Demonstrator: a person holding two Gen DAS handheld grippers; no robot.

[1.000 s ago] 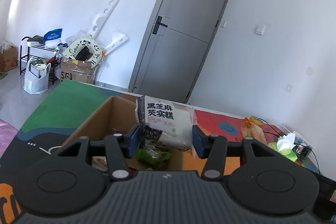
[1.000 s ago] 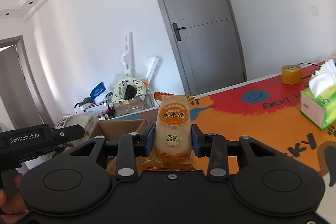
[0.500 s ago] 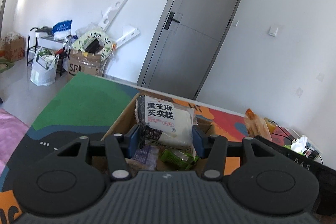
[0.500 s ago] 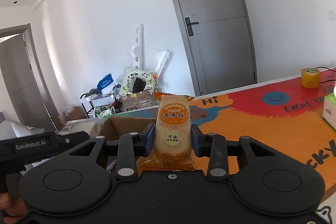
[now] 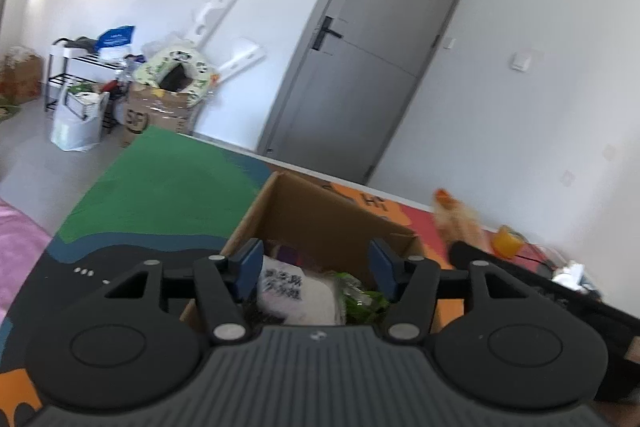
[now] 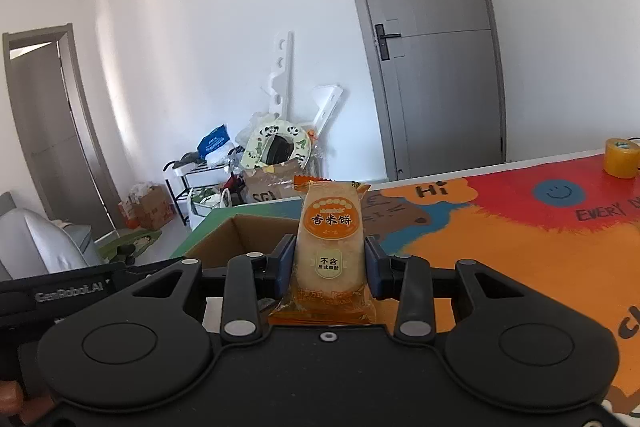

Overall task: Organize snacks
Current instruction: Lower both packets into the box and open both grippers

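Note:
My left gripper (image 5: 316, 267) is open above the open cardboard box (image 5: 320, 211). The white sesame-cake packet (image 5: 298, 293) lies inside the box below the jaws, beside a green packet (image 5: 366, 301). My right gripper (image 6: 328, 259) is shut on an orange rice-cracker packet (image 6: 330, 239), held upright just right of the box (image 6: 240, 239). The same packet shows blurred in the left wrist view (image 5: 456, 219). The left gripper body (image 6: 72, 291) shows at the left of the right wrist view.
The table has a colourful mat (image 6: 520, 227) in orange, red and green. A yellow tape roll (image 6: 620, 157) stands at the far right. Tissues (image 5: 572, 273) sit at the right. Beyond the table are a grey door (image 6: 432, 67) and floor clutter (image 5: 160, 99).
My left gripper has opened and the sesame-cake packet has dropped into the box. My right gripper with the rice-cracker packet has moved left, closer to the box.

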